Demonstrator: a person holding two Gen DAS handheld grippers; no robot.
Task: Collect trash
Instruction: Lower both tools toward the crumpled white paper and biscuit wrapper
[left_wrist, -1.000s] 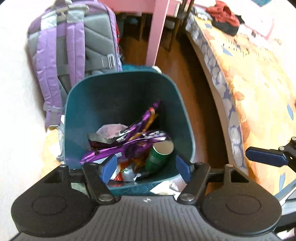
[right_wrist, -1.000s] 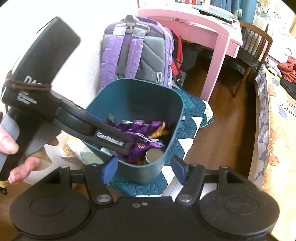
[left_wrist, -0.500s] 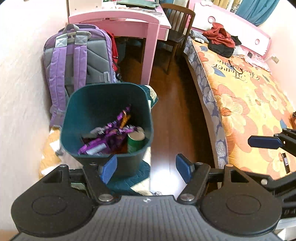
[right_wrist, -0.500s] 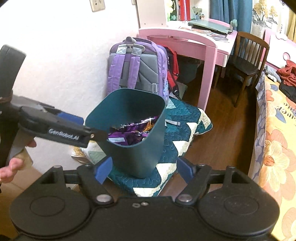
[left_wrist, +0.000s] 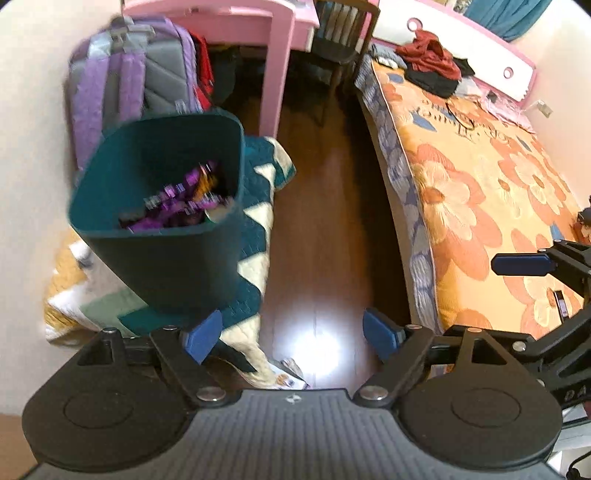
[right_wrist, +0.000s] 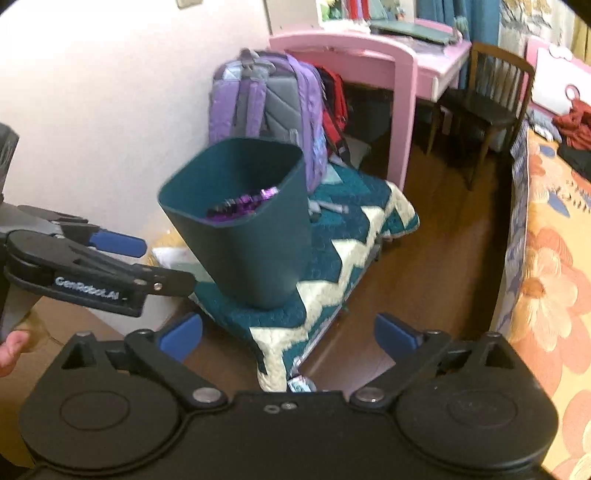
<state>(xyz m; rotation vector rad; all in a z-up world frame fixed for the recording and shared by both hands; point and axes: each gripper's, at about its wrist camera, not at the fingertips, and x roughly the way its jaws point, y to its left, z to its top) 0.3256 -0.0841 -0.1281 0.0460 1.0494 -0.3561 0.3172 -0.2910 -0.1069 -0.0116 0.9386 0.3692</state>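
Right wrist view: teal bin (right_wrist: 255, 236) with wrappers (right_wrist: 243, 201) stands on quilt (right_wrist: 332, 280) | both my jaws opening, nothing between them | risk: left gripper (right_wrist: 147, 266) near bin, I may tip it.

Bin on a quilt by the wall

The bin (right_wrist: 243, 225) holds wrappers (left_wrist: 177, 206) and stands on the quilt (right_wrist: 343, 236); backpack (right_wrist: 266, 103) behind it, desk (right_wrist: 373, 62) farther right, bed (left_wrist: 480, 192) at right
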